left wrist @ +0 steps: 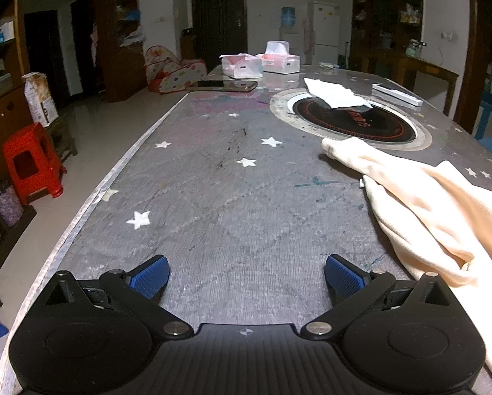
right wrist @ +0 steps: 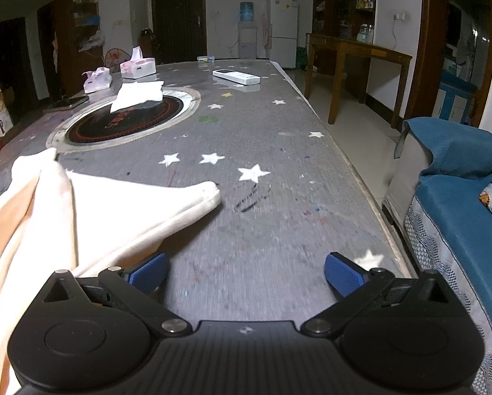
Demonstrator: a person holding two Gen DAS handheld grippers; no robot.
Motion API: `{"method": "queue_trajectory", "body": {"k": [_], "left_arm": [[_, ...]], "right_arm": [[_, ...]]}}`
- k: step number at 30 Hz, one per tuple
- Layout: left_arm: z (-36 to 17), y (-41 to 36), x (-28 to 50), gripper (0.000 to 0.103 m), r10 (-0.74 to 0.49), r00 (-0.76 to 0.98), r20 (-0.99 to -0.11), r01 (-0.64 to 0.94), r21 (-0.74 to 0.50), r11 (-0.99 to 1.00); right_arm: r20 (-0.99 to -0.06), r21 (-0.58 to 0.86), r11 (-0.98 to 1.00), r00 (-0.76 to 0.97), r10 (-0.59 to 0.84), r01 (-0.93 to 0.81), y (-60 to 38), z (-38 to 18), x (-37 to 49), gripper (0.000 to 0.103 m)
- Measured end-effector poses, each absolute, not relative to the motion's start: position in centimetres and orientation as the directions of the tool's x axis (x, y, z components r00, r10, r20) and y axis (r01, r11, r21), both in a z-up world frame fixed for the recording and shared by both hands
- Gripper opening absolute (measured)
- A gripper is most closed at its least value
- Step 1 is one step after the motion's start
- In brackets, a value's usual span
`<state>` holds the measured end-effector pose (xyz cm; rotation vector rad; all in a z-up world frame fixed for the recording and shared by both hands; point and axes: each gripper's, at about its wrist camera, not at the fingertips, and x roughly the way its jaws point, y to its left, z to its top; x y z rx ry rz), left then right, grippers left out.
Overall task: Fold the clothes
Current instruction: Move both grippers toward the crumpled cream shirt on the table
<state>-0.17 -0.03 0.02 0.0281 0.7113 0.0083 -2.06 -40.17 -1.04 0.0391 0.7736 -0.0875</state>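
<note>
**Soft cream garment waiting, both tools empty**

Seen from the left wrist: left hand-held gripper [left wrist: 246, 275] spread wide, blue ribbed pads [left wrist: 150, 276] holding nothing, hovering over the grey star-printed tabletop [left wrist: 213, 197]. Pale cream knitted garment [left wrist: 427, 204] lying crumpled to its right, one sleeve-like end stretched toward the round black inset hob [left wrist: 354, 120]. Probably light, limp and slightly clingy; likely to sag and drag unless pinched at a hem or corner.

Seen from the right wrist: right hand-held gripper [right wrist: 246, 275] equally wide apart, gripping nothing, its left pad just beside the cloth's edge. Same garment [right wrist: 81, 204] bunched at left, tapered cuff end flat on the tabletop. Best taken at that thicker seamed edge.
</note>
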Motion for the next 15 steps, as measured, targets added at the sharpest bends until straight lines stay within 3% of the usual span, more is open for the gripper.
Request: {"method": "queue_trajectory", "body": {"k": [4,6,15], "left_arm": [[0.1,-0.2,-1.1,0.103,0.022,0.752,-0.659,-0.008,0.024,1.000],[0.1,-0.3,-1.6,0.103,0.024,0.749,-0.662,-0.013,0.021,1.000],[0.3,-0.7,-3.8,0.103,0.033,0.737,-0.675,-0.036,0.010,0.999]], "right_arm": [[-0.678,-0.016,0.997,0.732,-0.063,0.070,-39.6,-0.9,-2.1,0.103],[-0.618,0.025,0.999,0.786,-0.013,0.036,-40.2,-0.5,-4.5,0.103],[-0.616,0.021,1.000,0.787,0.010,0.004,-39.4,1.1,-9.5,0.103]]}}
